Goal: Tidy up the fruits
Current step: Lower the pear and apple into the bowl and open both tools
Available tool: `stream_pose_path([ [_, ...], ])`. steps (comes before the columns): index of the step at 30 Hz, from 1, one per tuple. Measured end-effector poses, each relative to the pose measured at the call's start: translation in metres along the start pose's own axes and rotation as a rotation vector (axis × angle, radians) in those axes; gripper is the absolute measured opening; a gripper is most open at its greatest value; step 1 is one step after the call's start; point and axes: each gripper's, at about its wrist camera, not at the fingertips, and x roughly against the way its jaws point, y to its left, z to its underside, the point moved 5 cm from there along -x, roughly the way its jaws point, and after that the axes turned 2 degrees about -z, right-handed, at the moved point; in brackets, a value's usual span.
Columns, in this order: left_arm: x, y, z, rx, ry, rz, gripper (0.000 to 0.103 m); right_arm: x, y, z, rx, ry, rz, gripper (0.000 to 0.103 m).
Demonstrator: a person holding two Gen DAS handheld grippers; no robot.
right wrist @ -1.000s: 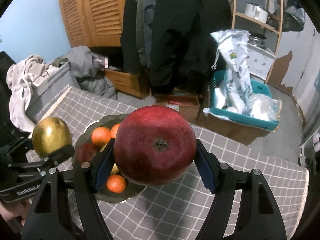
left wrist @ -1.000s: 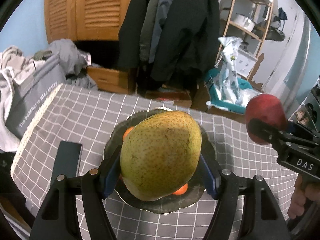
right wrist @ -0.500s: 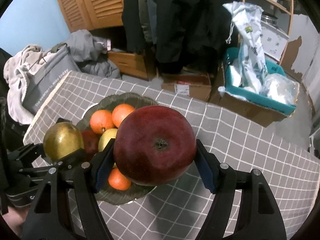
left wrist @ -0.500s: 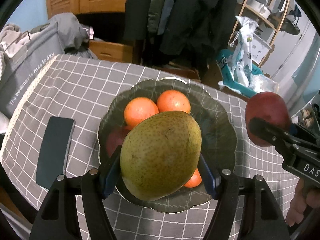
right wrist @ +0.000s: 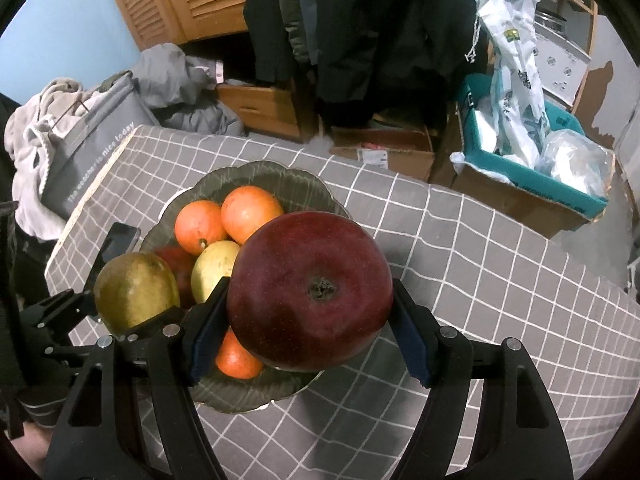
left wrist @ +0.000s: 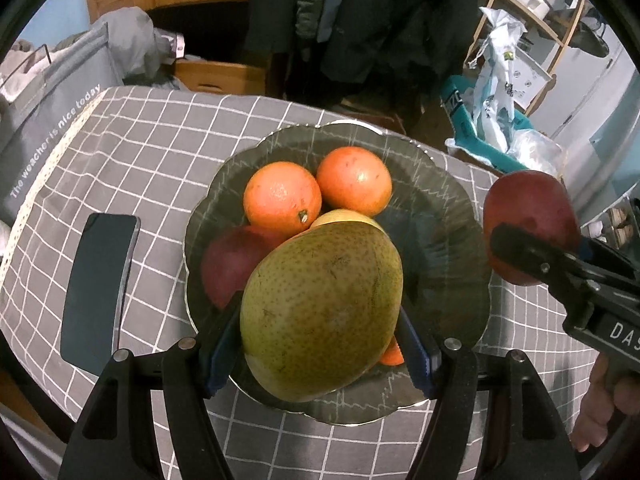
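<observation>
Fruits are clamped in both grippers above the glass bowl (left wrist: 460,208) on the counter (right wrist: 460,280): a green pear (left wrist: 322,312) in the left gripper (left wrist: 320,344), a red apple (right wrist: 310,296) in the right gripper (right wrist: 310,320). If released onto the oranges (left wrist: 282,200) piled inside, either may be sent rolling over the shallow rim. Fruit beneath the pear is largely hidden, so free space cannot be judged.

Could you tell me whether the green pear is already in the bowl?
Not yet: the green pear is clamped in the left gripper, above the bowl.
</observation>
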Motion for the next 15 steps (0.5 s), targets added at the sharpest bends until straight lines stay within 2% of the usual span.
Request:
stream_pose_path([
  [8, -0.015, 0.004, 0.009, 0.021, 0.082, 0.002, 0.072, -0.005, -0.001, -0.001, -0.016, 0.007, -0.009, 0.075],
  [12, -0.008, 0.002, 0.006, 0.007, 0.056, -0.001, 0.074, -0.007, -0.003, -0.001, -0.023, 0.011, -0.012, 0.075],
  [15, 0.006, 0.003, 0.002, 0.005, 0.015, -0.005, 0.086, -0.008, -0.003, 0.0, -0.026, 0.014, -0.015, 0.075],
])
